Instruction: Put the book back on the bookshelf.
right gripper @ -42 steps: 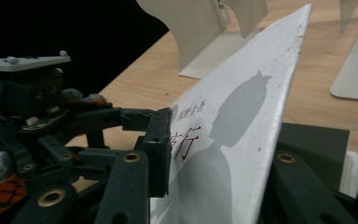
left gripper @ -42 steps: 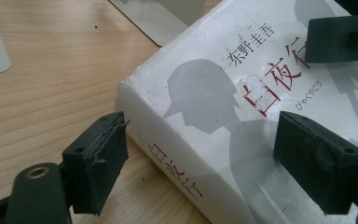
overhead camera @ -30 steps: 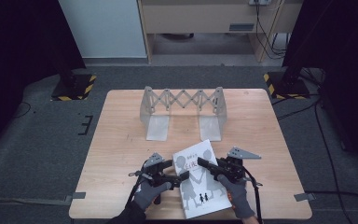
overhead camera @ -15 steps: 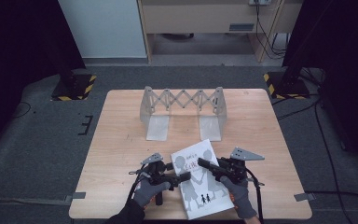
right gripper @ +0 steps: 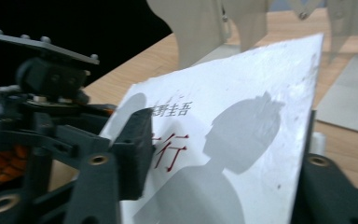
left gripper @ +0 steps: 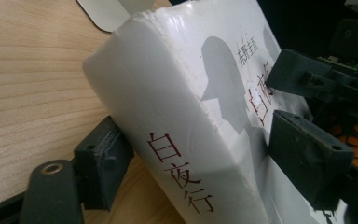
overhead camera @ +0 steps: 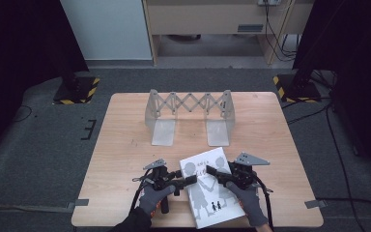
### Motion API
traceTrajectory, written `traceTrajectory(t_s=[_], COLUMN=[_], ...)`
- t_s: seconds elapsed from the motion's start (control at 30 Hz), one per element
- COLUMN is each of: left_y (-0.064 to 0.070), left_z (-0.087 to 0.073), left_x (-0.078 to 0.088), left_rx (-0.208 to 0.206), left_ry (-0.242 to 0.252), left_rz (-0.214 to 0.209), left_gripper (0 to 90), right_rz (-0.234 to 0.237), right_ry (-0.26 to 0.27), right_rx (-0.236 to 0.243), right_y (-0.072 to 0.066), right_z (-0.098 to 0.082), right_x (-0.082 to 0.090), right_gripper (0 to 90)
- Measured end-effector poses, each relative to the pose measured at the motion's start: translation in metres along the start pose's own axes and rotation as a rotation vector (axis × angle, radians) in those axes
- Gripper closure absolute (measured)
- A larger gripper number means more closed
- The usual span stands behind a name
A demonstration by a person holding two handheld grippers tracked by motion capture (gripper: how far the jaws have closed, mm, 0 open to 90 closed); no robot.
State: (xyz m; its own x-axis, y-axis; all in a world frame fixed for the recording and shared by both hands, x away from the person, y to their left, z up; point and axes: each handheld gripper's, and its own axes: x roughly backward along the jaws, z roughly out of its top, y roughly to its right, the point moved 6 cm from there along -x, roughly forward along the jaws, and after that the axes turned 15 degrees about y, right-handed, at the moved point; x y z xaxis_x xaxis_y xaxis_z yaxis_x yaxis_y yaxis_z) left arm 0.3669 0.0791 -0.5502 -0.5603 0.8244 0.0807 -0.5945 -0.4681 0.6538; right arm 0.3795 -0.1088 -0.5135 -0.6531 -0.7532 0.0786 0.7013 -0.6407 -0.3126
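A white book (overhead camera: 211, 191) lies at the near edge of the table (overhead camera: 125, 145), in front of a folding rack (overhead camera: 189, 113). The left tongs (overhead camera: 189, 181) have just been closing and straddle the book's spine, one jaw under it, one on the cover. The right tongs (overhead camera: 211, 170) have just been opening; their jaws flank the cover's far side, grip uncertain.

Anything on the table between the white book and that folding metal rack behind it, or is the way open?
Nothing visible stands in the way. The white book sits between the left gripper and right gripper at the near edge; the strip of table up to the folding metal rack is bare wood.
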Motion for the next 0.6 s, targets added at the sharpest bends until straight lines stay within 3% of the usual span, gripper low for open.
traceTrajectory(t_s=[0.03, 0.1, 0.17, 0.23, 0.3, 0.33, 0.4, 0.5, 0.57, 0.6], left_y=[0.0, 0.0, 0.0, 0.0, -0.001, -0.001, -0.001, 0.002, 0.003, 0.003], left_z=[0.0, 0.0, 0.0, 0.0, 0.0, 0.0, 0.0, 0.003, 0.003, 0.003], left_x=[0.0, 0.0, 0.0, 0.0, 0.0, 0.001, 0.001, 0.003, 0.004, 0.004], left_rx=[-0.004, -0.003, -0.004, 0.002, 0.005, 0.003, 0.001, -0.016, -0.017, -0.017], left_ry=[0.0, -0.001, -0.004, -0.006, -0.006, -0.007, -0.007, -0.007, -0.008, -0.008], left_rz=[0.002, 0.008, 0.009, 0.013, 0.019, 0.023, 0.024, 0.032, 0.031, 0.031], left_gripper=[22.8, 24.2, 24.3, 24.6, 24.7, 24.8, 25.6, 31.1, 31.3, 31.3], right_rz=[-0.023, -0.112, -0.132, -0.186, -0.2, -0.228, -0.231, -0.258, -0.203, -0.203], right_ry=[0.005, 0.041, 0.05, 0.062, 0.065, 0.065, 0.061, -0.006, -0.009, -0.009], right_rx=[0.02, 0.1, 0.116, 0.086, 0.081, 0.055, 0.041, 0.017, -0.008, -0.008], right_y=[0.001, 0.006, 0.007, 0.012, 0.013, 0.017, 0.018, 0.023, 0.021, 0.021], right_z=[0.0, 0.002, 0.001, -0.002, -0.002, -0.004, -0.005, -0.012, -0.01, -0.01], right_x=[0.0, 0.001, 0.002, 0.001, 0.002, 0.002, 0.002, 0.0, 0.001, 0.001], right_gripper=[36.9, 30.6, 29.9, 22.5, 21.9, 20.2, 20.0, 25.1, 34.1, 34.1])
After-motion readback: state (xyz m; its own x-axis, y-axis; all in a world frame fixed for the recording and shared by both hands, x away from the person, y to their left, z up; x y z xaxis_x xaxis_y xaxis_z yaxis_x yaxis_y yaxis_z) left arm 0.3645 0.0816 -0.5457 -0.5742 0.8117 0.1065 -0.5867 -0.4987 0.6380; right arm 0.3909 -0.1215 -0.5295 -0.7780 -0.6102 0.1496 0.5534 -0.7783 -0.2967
